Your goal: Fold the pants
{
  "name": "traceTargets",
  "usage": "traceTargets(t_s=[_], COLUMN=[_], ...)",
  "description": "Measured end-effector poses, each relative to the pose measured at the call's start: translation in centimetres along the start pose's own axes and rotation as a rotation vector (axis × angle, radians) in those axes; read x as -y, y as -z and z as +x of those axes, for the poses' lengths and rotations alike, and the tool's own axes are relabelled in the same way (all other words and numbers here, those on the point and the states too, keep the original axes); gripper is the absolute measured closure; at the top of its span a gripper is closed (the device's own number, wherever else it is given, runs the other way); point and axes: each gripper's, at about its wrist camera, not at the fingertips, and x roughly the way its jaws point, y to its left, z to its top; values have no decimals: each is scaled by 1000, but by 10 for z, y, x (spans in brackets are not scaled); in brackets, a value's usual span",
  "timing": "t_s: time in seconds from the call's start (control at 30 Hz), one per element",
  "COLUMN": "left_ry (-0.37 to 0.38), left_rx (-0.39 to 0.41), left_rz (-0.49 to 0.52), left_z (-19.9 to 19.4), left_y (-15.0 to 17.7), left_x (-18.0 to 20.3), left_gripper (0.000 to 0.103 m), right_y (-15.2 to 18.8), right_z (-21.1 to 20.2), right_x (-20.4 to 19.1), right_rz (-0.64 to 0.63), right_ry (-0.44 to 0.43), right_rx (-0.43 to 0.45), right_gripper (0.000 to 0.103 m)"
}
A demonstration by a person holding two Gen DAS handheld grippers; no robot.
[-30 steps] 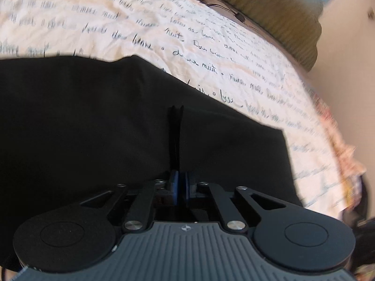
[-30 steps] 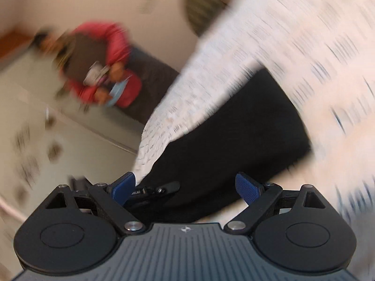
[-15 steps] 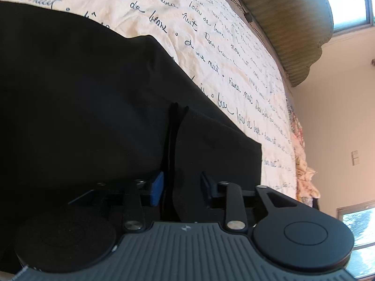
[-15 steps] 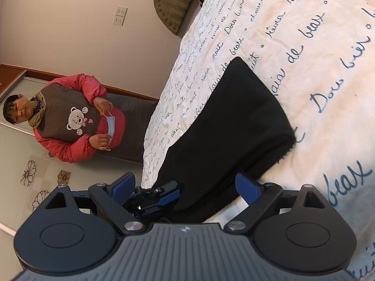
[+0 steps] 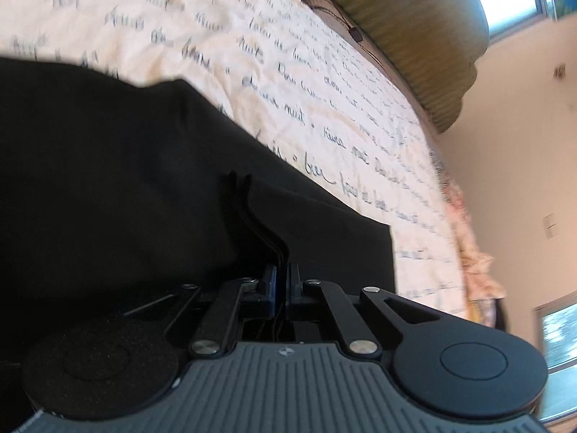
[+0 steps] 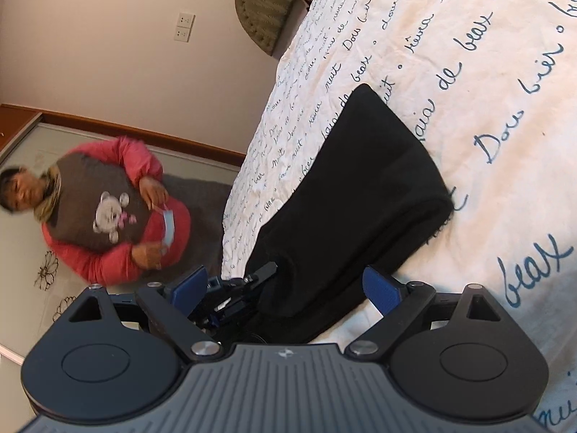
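One left gripper (image 5: 281, 278) pinches one pair of pants (image 5: 108, 180); one right gripper (image 6: 288, 285) gapes.

Script-printed bedsheet (image 6: 468, 72), green headboard (image 5: 404, 25), seated woman (image 6: 108, 209) in red.

Your matt black cloth pants (image 6: 364, 195) look soft and lint-free, edges stacked in thin layers. The cream cotton bedsheet with blue script (image 5: 288, 72) shows fine wrinkles. Your left gripper (image 5: 280, 281) is matt black plastic, ribbed grey housing, bright metal screws. The right gripper (image 6: 288, 285) carries textured blue pads (image 6: 378, 287).
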Motion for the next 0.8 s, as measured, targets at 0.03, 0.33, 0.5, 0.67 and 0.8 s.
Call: traceTargets(t_s=[0.03,0.33,0.5,0.67,0.8], left_ry=[-10,-61,-54,-44,-49], left_rx=[10,-11,-10,0,19], left_rz=[18,-26,-28,-27,5], left_z=[-4,-1,-2,-3,-7], left_y=[-1,12,13,18,20], left_x=[1,-27,-33,-42,-40], left_gripper=[101,100,100,98,86], right_y=[-1,-12,-20,-26,-38], right_z=[1,11,26,41,46], right_x=[-2,1,-8,7,-27], right_rz=[-4,15,-45,-25,-109], right_ry=[-3,24,-7,110,100], right_rx=[0,6,-7,-27,-33], right_gripper=[9,9,4,2,1])
